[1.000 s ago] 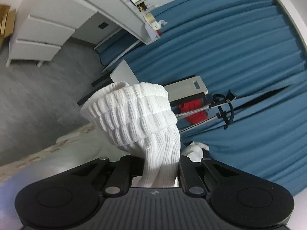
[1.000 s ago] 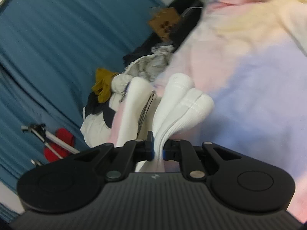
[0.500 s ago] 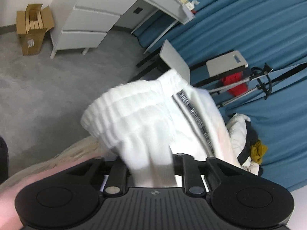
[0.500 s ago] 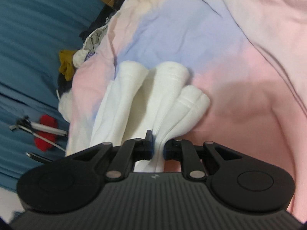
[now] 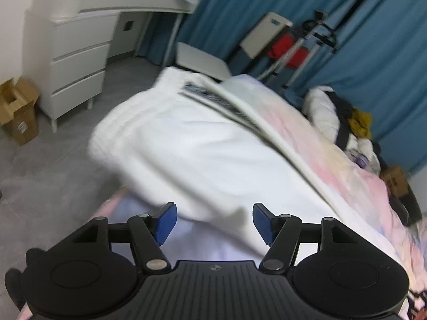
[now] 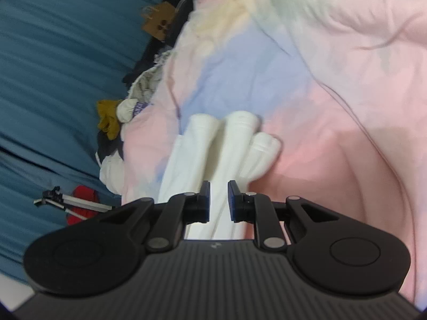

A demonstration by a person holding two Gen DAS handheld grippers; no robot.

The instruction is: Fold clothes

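A white ribbed garment [image 5: 202, 144] with a dark striped band lies folded on the pastel bedspread [image 5: 347, 176]. My left gripper [image 5: 214, 222] is open and empty, just short of the garment's near edge. In the right wrist view the same white garment [image 6: 221, 149] lies in soft rolls on the pink bedspread [image 6: 333, 160]. My right gripper [image 6: 218, 204] has its jaws a little apart, with the white cloth lying loose between them.
A white chest of drawers [image 5: 77, 61] and a cardboard box [image 5: 18, 112] stand on the grey floor to the left. Blue curtains [image 5: 373, 40], a tripod with red items [image 5: 291, 50] and a heap of clothes [image 5: 347, 122] lie beyond the bed.
Both grippers lowered the white garment onto the bed. The left gripper opened wide and let it go. The right gripper's jaws parted and released their pinch on the cloth.
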